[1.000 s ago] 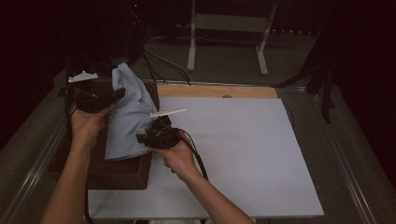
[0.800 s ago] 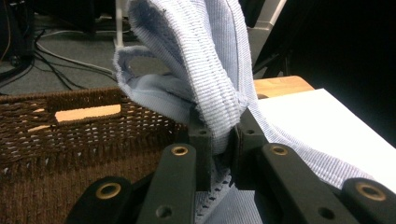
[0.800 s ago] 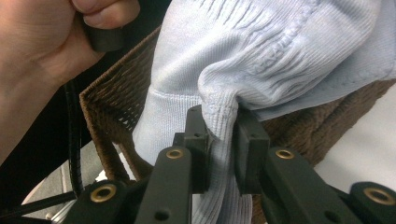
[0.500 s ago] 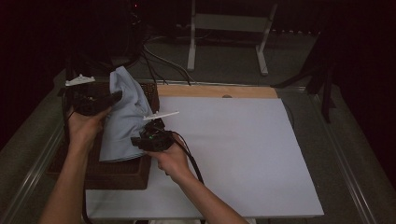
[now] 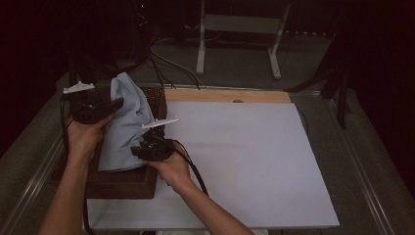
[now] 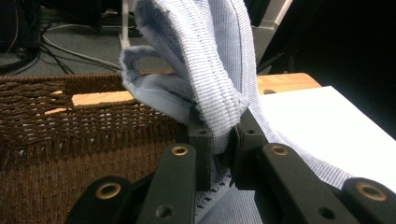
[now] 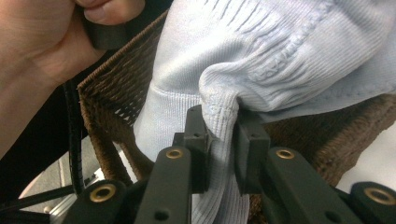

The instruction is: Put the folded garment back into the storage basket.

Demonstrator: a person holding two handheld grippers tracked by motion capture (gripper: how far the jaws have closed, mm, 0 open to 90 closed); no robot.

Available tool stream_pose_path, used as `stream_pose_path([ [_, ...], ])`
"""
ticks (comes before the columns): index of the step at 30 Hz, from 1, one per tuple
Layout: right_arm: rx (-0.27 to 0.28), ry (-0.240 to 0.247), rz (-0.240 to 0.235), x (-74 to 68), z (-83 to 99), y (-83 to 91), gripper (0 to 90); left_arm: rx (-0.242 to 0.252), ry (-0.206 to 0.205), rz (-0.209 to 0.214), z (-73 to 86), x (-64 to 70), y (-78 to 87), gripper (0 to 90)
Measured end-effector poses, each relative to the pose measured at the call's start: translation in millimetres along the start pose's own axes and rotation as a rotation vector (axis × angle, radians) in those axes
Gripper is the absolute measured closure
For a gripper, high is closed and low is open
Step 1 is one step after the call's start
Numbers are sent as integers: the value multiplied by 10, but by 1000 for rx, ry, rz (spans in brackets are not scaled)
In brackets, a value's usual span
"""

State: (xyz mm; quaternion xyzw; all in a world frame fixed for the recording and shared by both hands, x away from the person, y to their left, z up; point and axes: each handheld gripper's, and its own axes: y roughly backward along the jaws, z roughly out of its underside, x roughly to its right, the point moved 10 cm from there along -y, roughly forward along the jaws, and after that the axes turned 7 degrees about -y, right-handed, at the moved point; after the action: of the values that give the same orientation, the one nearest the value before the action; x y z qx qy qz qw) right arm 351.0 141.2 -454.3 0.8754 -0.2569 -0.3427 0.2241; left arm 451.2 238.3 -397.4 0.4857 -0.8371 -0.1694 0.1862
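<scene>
High view: I have the light-blue knit garment (image 5: 125,125) lifted partly out of the brown wicker basket (image 5: 122,183) at the worktop's (image 5: 254,161) left edge, its lower hem apparently inside, so I judge the pull-out roughly half done, spreading on the white sheet remaining. Left gripper view: left hand-held gripper (image 6: 219,140) pinches a fold, basket rim close behind. Right gripper view: right hand-held gripper (image 7: 219,135) clamps a ribbed edge; the wicker wall beneath may snag it.

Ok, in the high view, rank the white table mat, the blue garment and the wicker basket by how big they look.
1. White mat, by far.
2 and 3. Wicker basket and light blue garment: unsure, since the garment covers much of the basket and hangs bunched between the left gripper and right gripper.
</scene>
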Motion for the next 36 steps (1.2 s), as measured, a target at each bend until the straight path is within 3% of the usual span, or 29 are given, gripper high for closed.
stream_pose_path([
  [15,-39,25,-2,-155,109,-220,776,-17,19,-21,126,-142,71,829],
  [23,-91,54,-2,-180,205,-300,746,-38,19,-50,184,-194,63,825],
  [24,-99,50,-5,-182,212,-300,685,-37,27,-61,185,-211,54,793],
  [26,-99,33,-34,-202,213,-281,420,-45,75,-56,191,-230,27,516],
  [27,-75,40,-21,-192,190,-261,310,-53,85,-59,197,-228,13,409],
  [28,-75,40,-21,-192,190,-261,310,-53,85,-59,197,-228,13,324],
  [29,-60,45,-9,-180,169,-237,255,-70,62,-97,215,-236,-6,324],
  [30,-47,47,-18,-177,143,-200,194,-72,60,-92,221,-222,-14,206],
  [32,-37,56,-10,-153,120,-164,163,-72,45,-83,227,-195,-26,176],
  [33,-35,63,-13,-145,113,-148,147,-74,38,-78,231,-181,-34,86],
  [36,-26,79,-18,-119,106,-99,131,-68,28,-76,226,-151,-49,43],
])
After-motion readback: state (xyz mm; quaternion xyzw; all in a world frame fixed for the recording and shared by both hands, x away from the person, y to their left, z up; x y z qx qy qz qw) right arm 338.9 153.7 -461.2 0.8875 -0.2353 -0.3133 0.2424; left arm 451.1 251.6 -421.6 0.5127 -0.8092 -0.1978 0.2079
